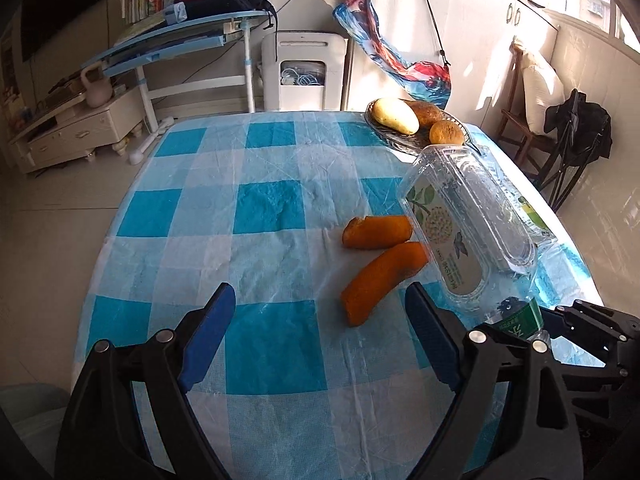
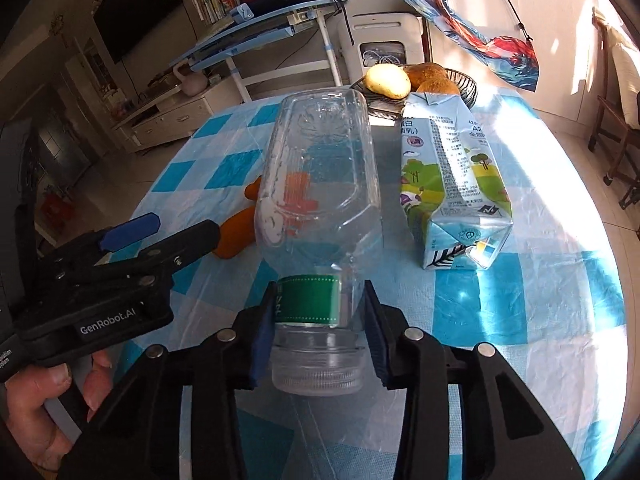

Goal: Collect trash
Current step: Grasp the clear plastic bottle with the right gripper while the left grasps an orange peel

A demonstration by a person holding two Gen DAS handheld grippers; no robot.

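Note:
My right gripper (image 2: 320, 312) is shut on the neck of a clear plastic bottle (image 2: 320, 184) with a green band, held above the table with its cap toward the camera. The bottle also shows in the left wrist view (image 1: 468, 216). My left gripper (image 1: 320, 320) is open and empty, low over the table, just left of two orange peel pieces (image 1: 380, 276). It appears in the right wrist view (image 2: 132, 232) beside the bottle. A milk carton (image 2: 452, 184) lies on the table to the right of the bottle.
A blue-and-white checked tablecloth (image 1: 264, 208) covers the table. A dark wire basket (image 1: 404, 140) with fruit stands at the far right corner. A blue desk (image 1: 180, 36), a white appliance (image 1: 304, 68) and a wooden chair (image 1: 532, 128) stand beyond the table.

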